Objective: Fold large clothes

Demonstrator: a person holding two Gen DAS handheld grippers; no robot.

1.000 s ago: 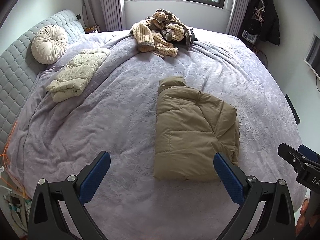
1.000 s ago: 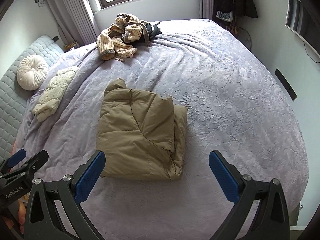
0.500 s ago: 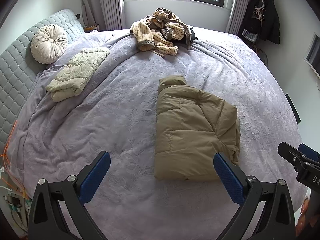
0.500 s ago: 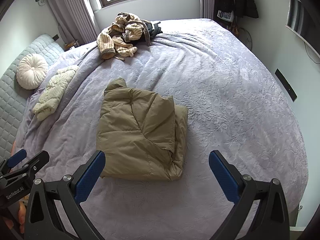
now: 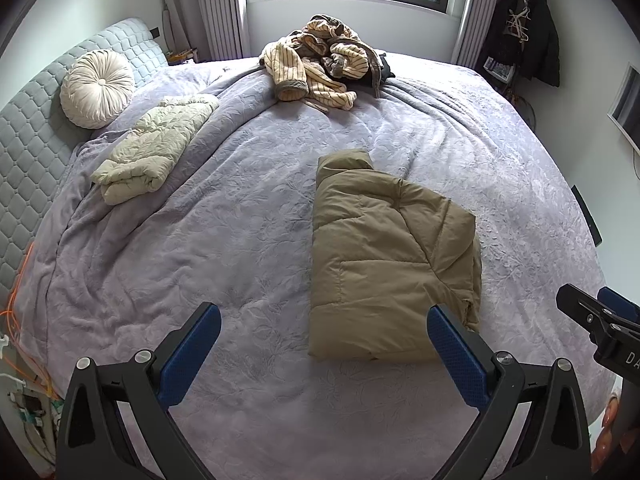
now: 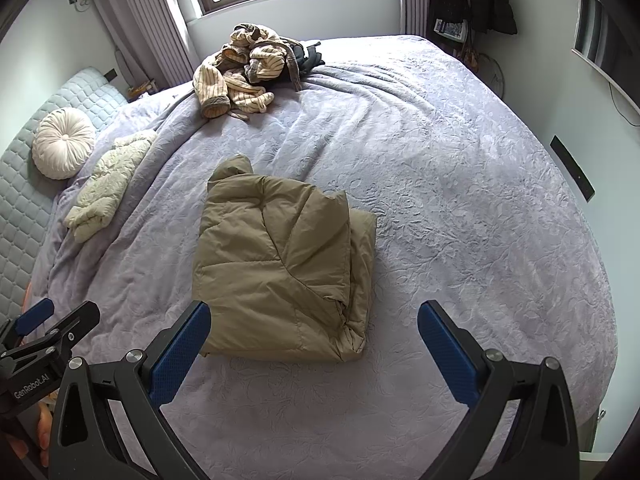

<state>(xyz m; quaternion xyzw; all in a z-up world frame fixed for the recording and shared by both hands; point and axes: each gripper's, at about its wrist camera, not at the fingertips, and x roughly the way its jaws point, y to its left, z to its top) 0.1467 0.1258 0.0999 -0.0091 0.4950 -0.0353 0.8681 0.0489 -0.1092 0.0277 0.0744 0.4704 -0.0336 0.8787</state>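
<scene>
A tan puffer jacket (image 5: 384,264) (image 6: 280,268) lies folded into a thick rectangle on the lilac bedspread (image 5: 224,224) (image 6: 460,208). My left gripper (image 5: 324,344) hovers open above the near edge of the bed, its right blue pad at the jacket's near corner, nothing held. Above the bed, nearer than the jacket's front edge, my right gripper (image 6: 314,336) is open and empty as well. Each gripper shows at the side of the other's view: the right gripper (image 5: 600,320) and the left gripper (image 6: 44,328).
A folded cream quilted garment (image 5: 156,148) (image 6: 108,184) lies near the headboard, by a round cream cushion (image 5: 98,88) (image 6: 62,142). A heap of striped and dark clothes (image 5: 324,64) (image 6: 248,68) sits at the far side under the window. Dark coats (image 5: 528,28) hang on the right wall.
Both views have shifted only slightly. The jacket lies as before and both grippers stay open.
</scene>
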